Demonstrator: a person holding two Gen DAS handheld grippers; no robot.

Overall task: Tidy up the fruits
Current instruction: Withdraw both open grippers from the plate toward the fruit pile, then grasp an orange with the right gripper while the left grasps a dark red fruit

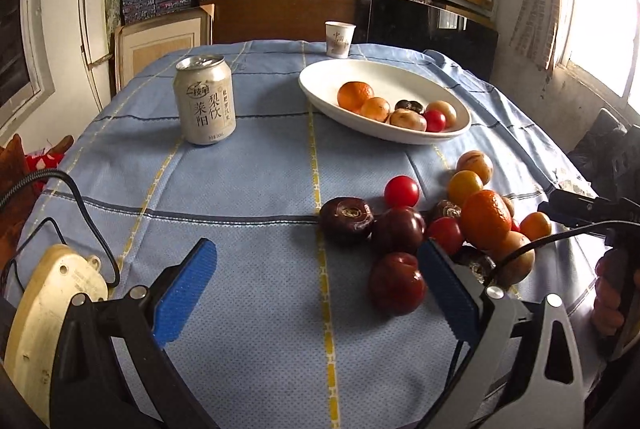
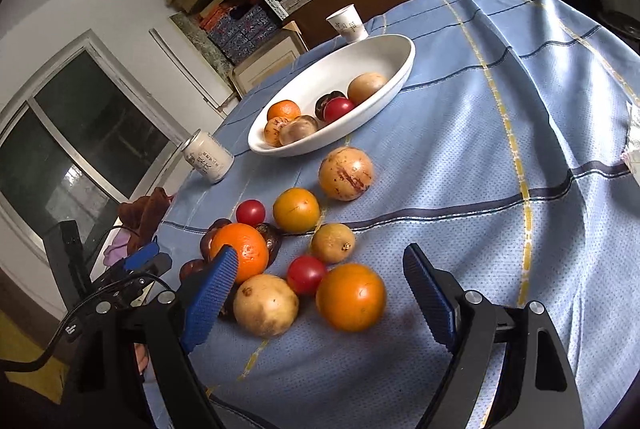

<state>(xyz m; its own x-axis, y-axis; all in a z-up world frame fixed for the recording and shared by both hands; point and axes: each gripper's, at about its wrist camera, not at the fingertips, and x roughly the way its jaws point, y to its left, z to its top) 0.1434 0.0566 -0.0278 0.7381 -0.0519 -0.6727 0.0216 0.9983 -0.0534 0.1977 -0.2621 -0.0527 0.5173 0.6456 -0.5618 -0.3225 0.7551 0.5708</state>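
With both the right gripper (image 2: pixel 320 293) and the left gripper (image 1: pixel 316 289) spread wide and empty over the loose fruit (image 2: pixel 304 249) near the half-filled white dish (image 2: pixel 396 77), a careless closing risked nudging the touching round pieces into rolling off the tablecloth (image 2: pixel 500 157)

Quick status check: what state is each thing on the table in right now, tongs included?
White oval bowl: upright, partly filled with fruit.
Drink can: upright, tab closed.
Paper cup: upright behind the bowl.
Loose fruit pile: on the cloth, outside the bowl.
Left tongs: open, empty.
Right tongs: open, empty, over the fruit.
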